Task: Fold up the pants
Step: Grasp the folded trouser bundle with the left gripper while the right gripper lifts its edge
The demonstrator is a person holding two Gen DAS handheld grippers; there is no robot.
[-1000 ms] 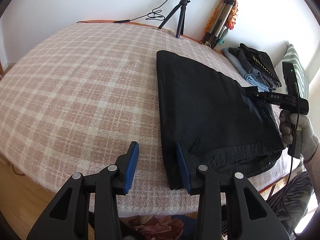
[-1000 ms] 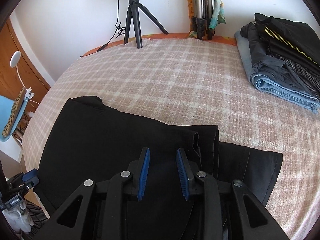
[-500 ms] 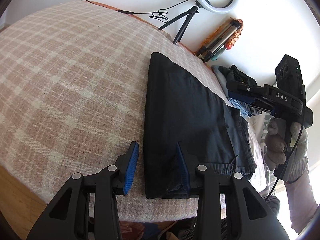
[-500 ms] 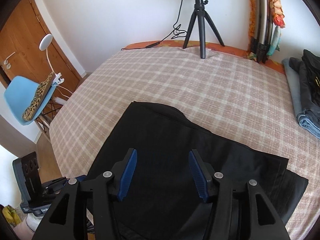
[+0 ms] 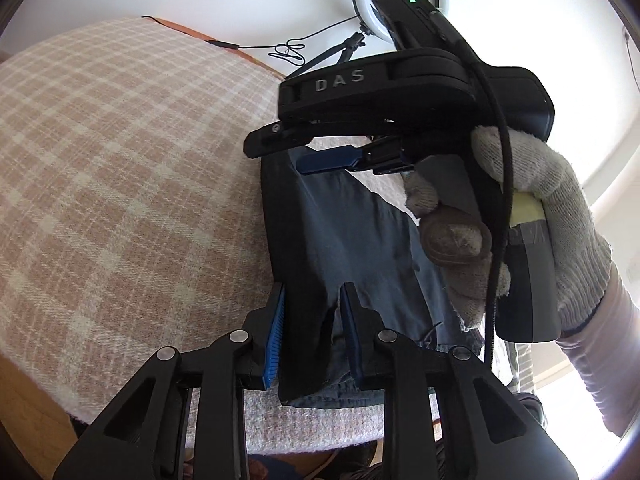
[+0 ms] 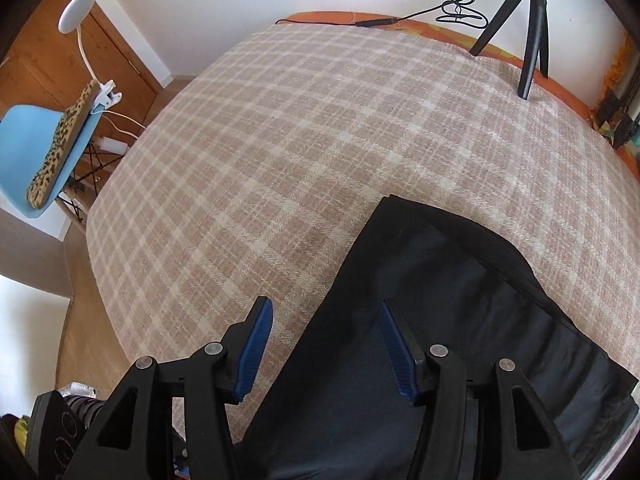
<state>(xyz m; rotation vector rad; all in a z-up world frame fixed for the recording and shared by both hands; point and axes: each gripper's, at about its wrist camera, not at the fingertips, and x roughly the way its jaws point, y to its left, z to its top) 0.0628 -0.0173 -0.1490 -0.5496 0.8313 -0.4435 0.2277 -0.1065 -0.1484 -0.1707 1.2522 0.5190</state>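
Observation:
Black pants (image 5: 340,232) lie folded on the checked bed cover (image 5: 120,168); they also show in the right wrist view (image 6: 440,320). My left gripper (image 5: 312,328) stands open around the near left corner of the pants, its blue pads on either side of the cloth edge. My right gripper (image 6: 324,348) is open above the pants' left edge, holding nothing. In the left wrist view the right gripper (image 5: 340,148) hangs over the far part of the pants, held by a gloved hand (image 5: 520,220).
A ring light on a black tripod (image 6: 532,20) stands at the far edge of the bed, with a cable (image 6: 376,22) beside it. A blue chair (image 6: 48,152) with a leopard-print cushion and a white lamp (image 6: 78,6) stand left of the bed.
My left gripper has closed in around the pants' near corner. My right gripper has opened wider and swung left over the pants, now close in front of the left camera.

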